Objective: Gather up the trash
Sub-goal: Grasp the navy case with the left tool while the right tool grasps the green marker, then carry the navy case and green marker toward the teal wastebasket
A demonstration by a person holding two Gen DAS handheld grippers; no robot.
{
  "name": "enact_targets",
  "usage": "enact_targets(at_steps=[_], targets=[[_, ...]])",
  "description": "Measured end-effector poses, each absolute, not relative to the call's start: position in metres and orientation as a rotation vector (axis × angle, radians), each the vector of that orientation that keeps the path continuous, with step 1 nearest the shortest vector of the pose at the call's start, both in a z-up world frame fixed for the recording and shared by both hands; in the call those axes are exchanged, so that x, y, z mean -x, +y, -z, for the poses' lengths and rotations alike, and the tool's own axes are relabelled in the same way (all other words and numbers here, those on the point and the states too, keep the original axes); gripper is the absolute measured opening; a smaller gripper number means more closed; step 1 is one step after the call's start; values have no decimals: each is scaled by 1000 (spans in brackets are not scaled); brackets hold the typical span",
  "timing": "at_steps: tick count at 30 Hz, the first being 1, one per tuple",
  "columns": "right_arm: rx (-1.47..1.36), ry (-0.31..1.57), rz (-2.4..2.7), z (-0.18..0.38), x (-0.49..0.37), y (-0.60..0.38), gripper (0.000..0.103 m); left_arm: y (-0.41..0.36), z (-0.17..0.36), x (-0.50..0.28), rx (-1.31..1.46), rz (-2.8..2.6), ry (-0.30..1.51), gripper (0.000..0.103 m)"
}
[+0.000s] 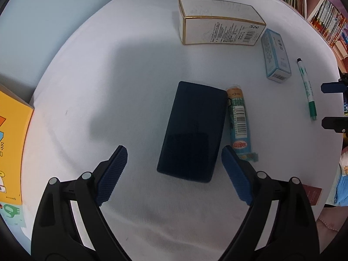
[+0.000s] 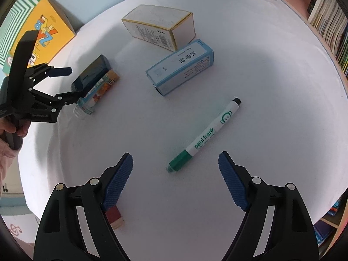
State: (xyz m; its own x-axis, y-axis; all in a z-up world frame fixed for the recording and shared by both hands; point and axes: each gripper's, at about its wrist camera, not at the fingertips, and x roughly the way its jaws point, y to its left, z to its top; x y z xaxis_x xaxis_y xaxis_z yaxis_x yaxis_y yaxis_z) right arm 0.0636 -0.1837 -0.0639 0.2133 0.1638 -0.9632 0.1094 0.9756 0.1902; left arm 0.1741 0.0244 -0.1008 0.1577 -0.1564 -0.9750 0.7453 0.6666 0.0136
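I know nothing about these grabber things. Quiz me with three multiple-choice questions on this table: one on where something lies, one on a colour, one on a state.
1. What lies right beside the dark blue box?
A. the tube
B. the marker
C. the yellow book

2. The marker has a cap end of which colour?
A. red
B. green
C. orange

3. The right gripper is:
A. shut on the marker
B. open, holding nothing
C. shut on a box

Answers:
1 A: the tube lies along the box's edge.
2 B: that end is green.
3 B: its jaws stand wide apart.

bottle [image 1: 238,121] lies touching the case's [image 1: 192,130] right side, two boxes [image 1: 219,22] behind.
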Motion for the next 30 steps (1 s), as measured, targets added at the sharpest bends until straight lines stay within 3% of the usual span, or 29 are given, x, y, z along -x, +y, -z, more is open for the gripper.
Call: enact_targets(at_steps=[6,10,14,30], targets=[[-248,1377,-14,74,-70,-182,63,22,111,-175,-569,722,1281,73],[-246,1394,10,81,-73,-183,31,20,112,-176,-565,734,1281,64],[-258,1393,32,82,-71,-191,14,21,112,-181,-559,738,1276,53],[-276,1300,9,50,-26,-214,13,44,72,-159,-552,633,1223,51]])
